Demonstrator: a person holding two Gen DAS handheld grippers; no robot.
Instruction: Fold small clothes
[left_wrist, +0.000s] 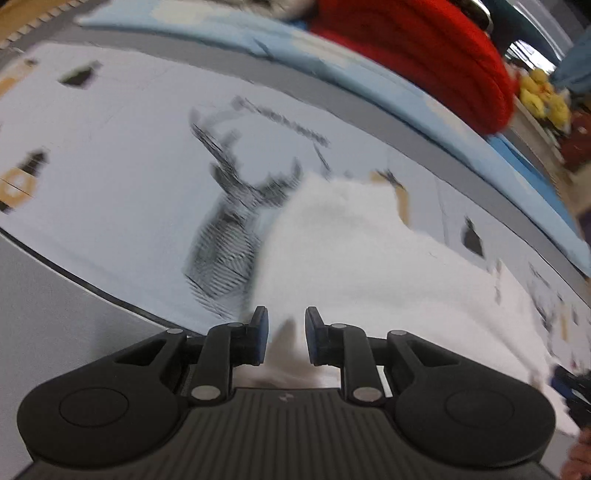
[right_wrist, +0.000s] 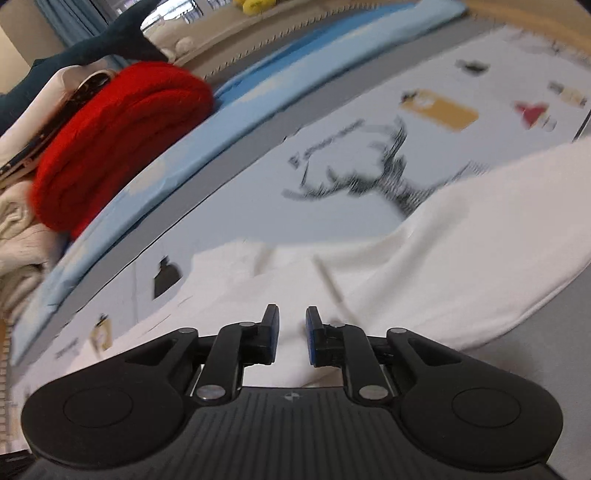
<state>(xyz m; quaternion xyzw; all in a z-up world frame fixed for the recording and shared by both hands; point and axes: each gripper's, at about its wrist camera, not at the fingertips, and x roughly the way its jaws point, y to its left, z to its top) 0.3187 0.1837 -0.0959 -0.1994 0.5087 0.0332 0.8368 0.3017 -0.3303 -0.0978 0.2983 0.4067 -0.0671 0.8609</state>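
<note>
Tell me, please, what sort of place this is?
Probably a home-like laundry folding spot. A white garment lies on a table cover with a deer print, and folded clothes are stacked behind, among them a red knit. Yellow soft toys sit further back.

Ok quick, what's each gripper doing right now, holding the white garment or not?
Left gripper: jaws slightly apart over the white garment, not clamping it.
Right gripper: jaws slightly apart over the same garment, gripping nothing.
</note>
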